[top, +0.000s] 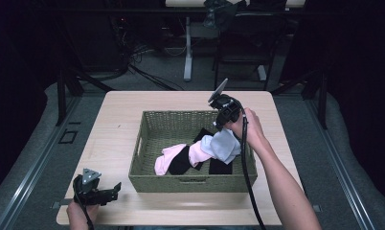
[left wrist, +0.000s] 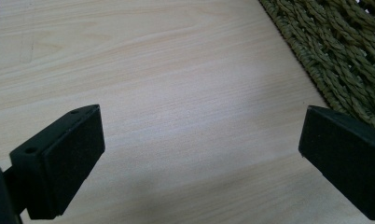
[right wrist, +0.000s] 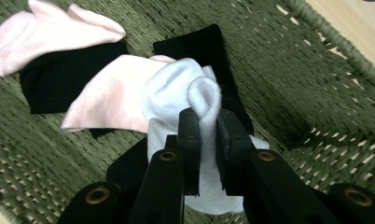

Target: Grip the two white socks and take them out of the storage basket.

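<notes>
In the high view, a woven green basket (top: 147, 143) sits in the middle of a pale wood tabletop (top: 118, 110), and no brand, label or writing can be read anywhere. The right gripper (top: 220, 125) hangs above the basket's far right corner with a white sock (top: 224, 145) dangling from its jaws over the pile inside: a pink sock (top: 169, 157) and black socks (top: 181, 162) lying on the basket floor. The left gripper (top: 115, 190) rests on the tabletop near its front left edge, well apart from the basket, jaws pointing towards it. Around the tabletop the room is dark, with grey floor, cables and metal table legs (top: 187, 48) behind. In the left gripper view, the two black jaws stand wide apart over bare wood grain, nothing between them, with the basket's woven wall (left wrist: 335, 56) at the upper right. In the right gripper view, the jaws are nearly together, pinching a fold of the white sock (right wrist: 185, 93); below it lie the pink sock (right wrist: 106, 93) and black socks (right wrist: 59, 79) on the basket weave (right wrist: 293, 84).
</notes>
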